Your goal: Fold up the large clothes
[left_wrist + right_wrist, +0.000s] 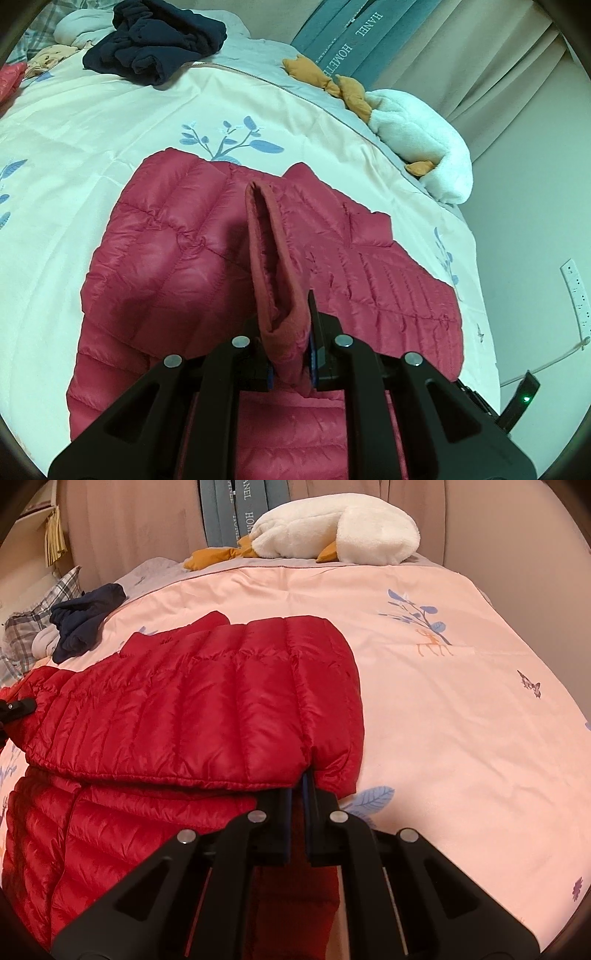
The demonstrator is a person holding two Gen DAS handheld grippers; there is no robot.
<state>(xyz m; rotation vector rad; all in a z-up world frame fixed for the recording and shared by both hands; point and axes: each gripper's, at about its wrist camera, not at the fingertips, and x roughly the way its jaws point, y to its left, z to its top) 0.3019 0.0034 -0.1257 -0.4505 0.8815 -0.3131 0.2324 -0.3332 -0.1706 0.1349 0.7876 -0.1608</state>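
A dark navy garment (155,42) lay bunched at the far left of the bed (92,155), well apart from the work. The red jacket (177,258) lay on the pale floral cover near the bed's middle, part of it folded over itself. The left claw (290,354) was clamped on a raised fold of the jacket's collar or edge, the fabric standing upright between its black fingers (314,314). In the right wrist view, the jacket (207,709) showed an upper layer doubled over a lower one, its hem running left to right. The right claw (297,794) gripped that hem at its right corner, fingers closed on the fabric. The other claw showed as a small black part at the far left edge. A white plush toy (332,528) with orange parts lay at the far side of the bed, by the curtain (129,524).
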